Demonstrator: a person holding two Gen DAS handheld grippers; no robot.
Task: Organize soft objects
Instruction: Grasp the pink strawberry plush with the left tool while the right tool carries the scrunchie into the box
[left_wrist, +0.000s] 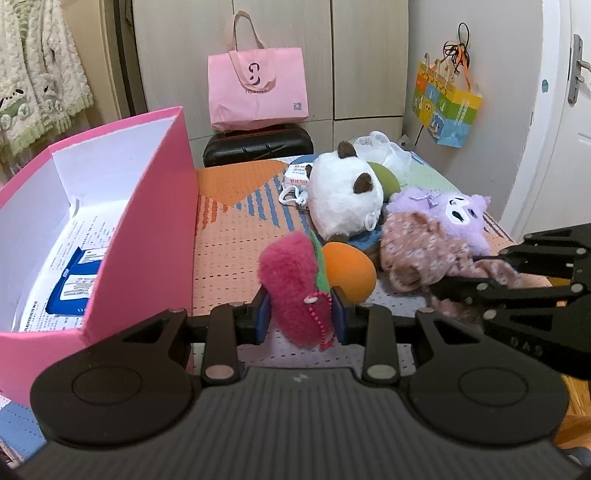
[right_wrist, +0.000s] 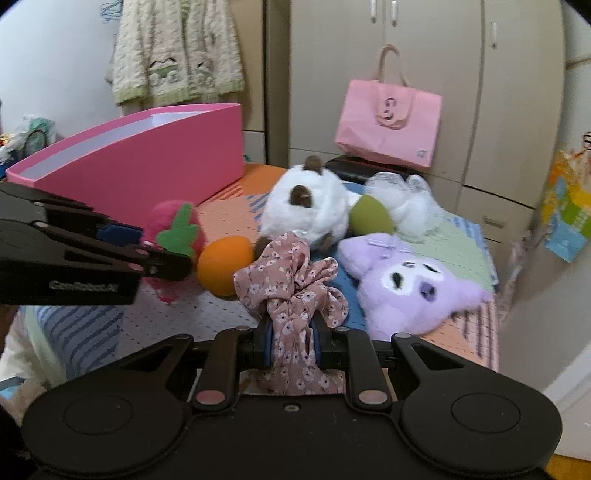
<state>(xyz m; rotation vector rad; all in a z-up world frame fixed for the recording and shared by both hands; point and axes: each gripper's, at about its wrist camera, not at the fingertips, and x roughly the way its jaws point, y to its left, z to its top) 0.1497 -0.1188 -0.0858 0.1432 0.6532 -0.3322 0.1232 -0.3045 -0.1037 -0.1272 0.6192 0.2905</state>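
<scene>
Hidden or unclear: the pink box (left_wrist: 140, 221) is cut off at the left edge of the left wrist view, so only part of its white inside shows, with printed paper and a blue card (left_wrist: 75, 286) on the bottom. The small packet (left_wrist: 295, 176) behind the white plush is half covered, its print unreadable. The green ball (left_wrist: 386, 177) shows only as a wedge between the white plush and a crumpled white plastic bag (left_wrist: 388, 149). The right gripper's fingertips are buried in cloth in the left wrist view.

Left gripper (left_wrist: 302, 314): clenched on the pink strawberry plush (left_wrist: 290, 284), blue pads pressing both its sides, just right of the box. The plush is fuzzy, deep pink, with a green felt leaf and a pink bead chain hanging at the front. An orange ball (left_wrist: 349, 271) sits touching it on the right.

Right gripper (right_wrist: 291, 345): clenched on the floral scrunchie (right_wrist: 291, 284), dusty pink cloth with small white flowers, bunched and ruffled, resting on the patterned mat (left_wrist: 236, 236).

Behind it lies the white plush (left_wrist: 343, 195) with brown ears; to the right the purple plush (left_wrist: 450, 214), face up, touches the scrunchie
</scene>
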